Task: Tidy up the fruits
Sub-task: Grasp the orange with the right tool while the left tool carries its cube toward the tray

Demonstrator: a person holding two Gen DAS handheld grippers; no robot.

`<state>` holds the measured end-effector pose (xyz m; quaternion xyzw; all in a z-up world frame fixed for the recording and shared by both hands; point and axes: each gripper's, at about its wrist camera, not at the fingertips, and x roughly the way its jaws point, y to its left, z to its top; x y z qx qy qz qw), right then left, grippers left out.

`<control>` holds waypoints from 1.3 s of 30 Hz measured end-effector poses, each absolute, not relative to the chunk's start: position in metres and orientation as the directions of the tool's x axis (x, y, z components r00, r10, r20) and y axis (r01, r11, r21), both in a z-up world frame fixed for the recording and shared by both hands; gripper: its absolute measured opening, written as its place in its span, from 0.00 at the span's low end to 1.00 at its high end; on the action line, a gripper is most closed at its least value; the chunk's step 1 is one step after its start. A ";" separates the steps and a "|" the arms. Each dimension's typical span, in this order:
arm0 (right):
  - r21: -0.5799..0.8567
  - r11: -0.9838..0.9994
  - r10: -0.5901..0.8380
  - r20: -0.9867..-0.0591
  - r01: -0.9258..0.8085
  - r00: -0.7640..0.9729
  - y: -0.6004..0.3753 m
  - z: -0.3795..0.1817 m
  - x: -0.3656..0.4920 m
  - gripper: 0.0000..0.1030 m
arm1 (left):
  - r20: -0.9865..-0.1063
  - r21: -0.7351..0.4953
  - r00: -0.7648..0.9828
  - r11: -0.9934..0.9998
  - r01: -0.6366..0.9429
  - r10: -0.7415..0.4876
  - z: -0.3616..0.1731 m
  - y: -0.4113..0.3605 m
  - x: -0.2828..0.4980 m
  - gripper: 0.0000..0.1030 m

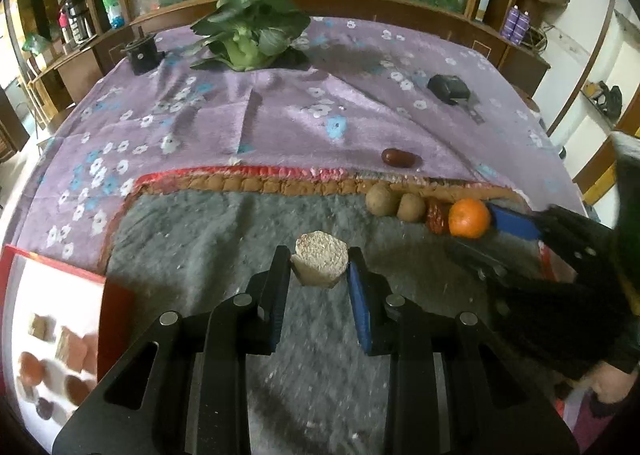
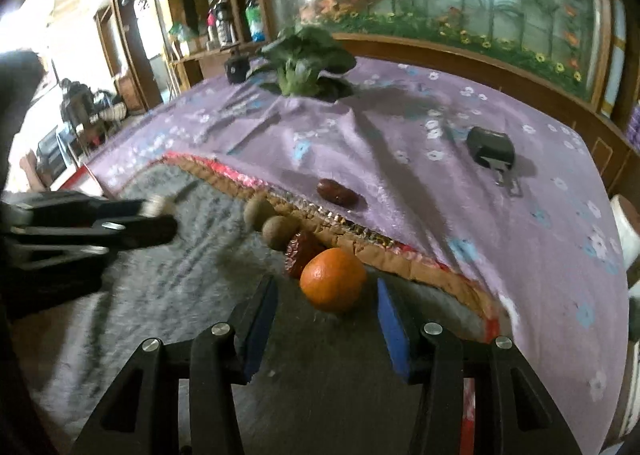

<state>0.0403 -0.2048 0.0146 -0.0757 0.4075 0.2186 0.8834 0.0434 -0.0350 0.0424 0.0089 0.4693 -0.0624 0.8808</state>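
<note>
**Left tool carries a cake; right tool lines up on the orange**

Nearest in the left wrist view, the left tool (image 1: 320,267) is clamped on a pale puffed cake (image 1: 321,261), held above the grey mat (image 1: 200,247). Low at the left lies a red-edged tray (image 1: 116,307) with several brown and pink pieces already in it, though blur hides what they are.

In the right wrist view, the right tool (image 2: 326,301) stands wide, jaws either side of the orange (image 2: 333,279) but touching neither side of it. The orange rests on the mat at the near end of a row: a wrinkled red fruit (image 2: 298,253) touches it behind, then two brown fruits (image 2: 267,223) along the mat's woven border. Beyond the border, a date (image 2: 337,193) lies alone on the purple cloth (image 2: 460,215) covering the counter. Farther off are a black clip (image 2: 491,151) and a leafy cabbage (image 2: 306,63).

The risks, as I judge them: the orange is round and may roll away or squirt out if the pads close off-centre; a jaw could knock the red fruit beside it and scatter the row. The cake looks crumbly, so a hard squeeze may break it. The two tools are close and could collide.
</note>
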 end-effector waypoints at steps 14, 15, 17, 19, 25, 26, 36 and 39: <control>0.134 0.888 0.401 -0.694 -0.439 0.598 -0.197 0.045 -0.037 0.31 | -0.801 -0.008 0.597 0.997 0.077 -0.053 0.064 -0.004 -0.006 0.26; 0.145 0.881 0.418 -0.687 -0.451 0.594 -0.191 0.048 -0.044 0.31 | -0.795 -0.002 0.605 0.998 0.070 -0.044 0.067 0.001 -0.012 0.27; 0.151 0.869 0.440 -0.673 -0.472 0.595 -0.178 0.054 -0.056 0.31 | -0.792 -0.002 0.609 0.998 0.058 -0.037 0.072 0.010 -0.022 0.27; 0.154 0.856 0.459 -0.664 -0.493 0.590 -0.165 0.058 -0.066 0.31 | -0.784 0.006 0.620 0.999 0.045 -0.023 0.076 0.019 -0.030 0.27; 0.164 0.814 0.518 -0.639 -0.557 0.568 -0.126 0.067 -0.089 0.31 | -0.772 0.023 0.634 0.999 -0.024 0.034 0.083 0.060 -0.059 0.27; 0.170 0.803 0.531 -0.638 -0.571 0.557 -0.118 0.068 -0.093 0.31 | -0.771 0.022 0.636 0.999 -0.039 0.041 0.084 0.067 -0.064 0.27; 0.174 0.731 0.602 -0.621 -0.660 0.502 -0.058 0.077 -0.114 0.31 | -0.758 0.023 0.639 0.986 -0.168 0.127 0.087 0.136 -0.107 0.27; 0.163 0.709 0.613 -0.623 -0.686 0.485 -0.040 0.078 -0.121 0.31 | -0.762 0.021 0.632 0.981 -0.193 0.141 0.084 0.150 -0.116 0.27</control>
